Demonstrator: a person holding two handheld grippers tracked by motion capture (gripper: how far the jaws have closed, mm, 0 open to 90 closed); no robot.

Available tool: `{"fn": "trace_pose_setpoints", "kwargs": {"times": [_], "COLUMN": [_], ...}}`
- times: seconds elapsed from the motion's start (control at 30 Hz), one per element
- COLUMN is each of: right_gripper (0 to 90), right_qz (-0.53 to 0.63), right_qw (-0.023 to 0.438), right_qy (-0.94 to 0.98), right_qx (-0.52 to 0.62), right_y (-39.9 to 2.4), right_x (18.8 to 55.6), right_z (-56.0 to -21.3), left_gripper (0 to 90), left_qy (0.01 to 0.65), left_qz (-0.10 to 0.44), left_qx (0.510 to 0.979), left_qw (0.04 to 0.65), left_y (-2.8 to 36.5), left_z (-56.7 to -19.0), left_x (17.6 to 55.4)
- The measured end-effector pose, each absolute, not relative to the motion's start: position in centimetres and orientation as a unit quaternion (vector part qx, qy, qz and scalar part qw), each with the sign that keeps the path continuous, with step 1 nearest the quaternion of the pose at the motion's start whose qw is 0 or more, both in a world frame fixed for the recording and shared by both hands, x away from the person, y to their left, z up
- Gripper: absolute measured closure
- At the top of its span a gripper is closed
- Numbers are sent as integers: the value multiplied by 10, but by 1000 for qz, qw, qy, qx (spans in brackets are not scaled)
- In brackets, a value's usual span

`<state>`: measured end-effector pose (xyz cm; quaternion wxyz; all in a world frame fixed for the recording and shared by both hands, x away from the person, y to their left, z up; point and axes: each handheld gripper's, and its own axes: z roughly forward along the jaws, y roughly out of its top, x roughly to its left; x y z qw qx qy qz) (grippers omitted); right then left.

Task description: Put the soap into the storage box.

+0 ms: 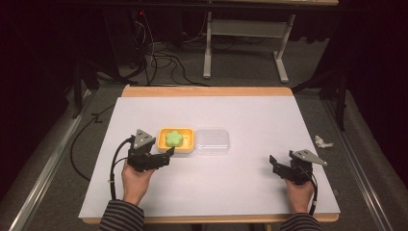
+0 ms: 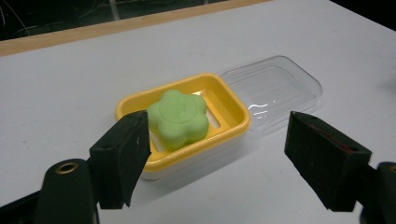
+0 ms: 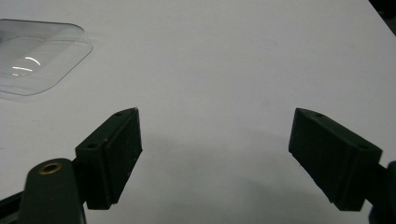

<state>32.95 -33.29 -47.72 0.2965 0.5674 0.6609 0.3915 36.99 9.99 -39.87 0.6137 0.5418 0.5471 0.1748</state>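
While the green flower soap (image 2: pixel 178 118) sits in the yellow soap dish (image 2: pixel 236 108) | left claw (image 2: pixel 217 161) gapes wide, empty, close by | right claw (image 3: pixel 215 156) wide too | risk: a bump slides the dish into the clear lid (image 2: pixel 275 88).

I count 1 yellow soap dish (image 1: pixel 185 144), w/ 1 green flower-shaped soap (image 1: pixel 174 139) in it. 1 clear lid (image 1: pixel 212 141) just beside the dish. 2 grippers: left gripper (image 1: pixel 166 155), right gripper (image 1: pixel 273 162), 2 black jaws ea. 1 crumpled paper scrap (image 1: pixel 323 142) on the floor. 1 table (image 1: pixel 250 120).
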Motion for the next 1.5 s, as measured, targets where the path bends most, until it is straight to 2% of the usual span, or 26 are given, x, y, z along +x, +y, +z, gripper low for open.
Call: {"fn": "trace_pose_setpoints", "kwargs": {"times": [1.03,1.5], "right_gripper": [177,177], "right_qz": [383,383], "right_qw": [294,293], "right_qy": [665,664], "right_qx": [570,571], "right_y": [-332,-332], "right_x": [331,332], "right_z": [-477,-478], "left_gripper": [230,227], "left_qy": [532,517], "left_qz": [154,148], "left_qx": [550,571], "left_qw": [625,621], "left_y": [85,69], "left_z": [-411,-417], "left_x": [356,354]}}
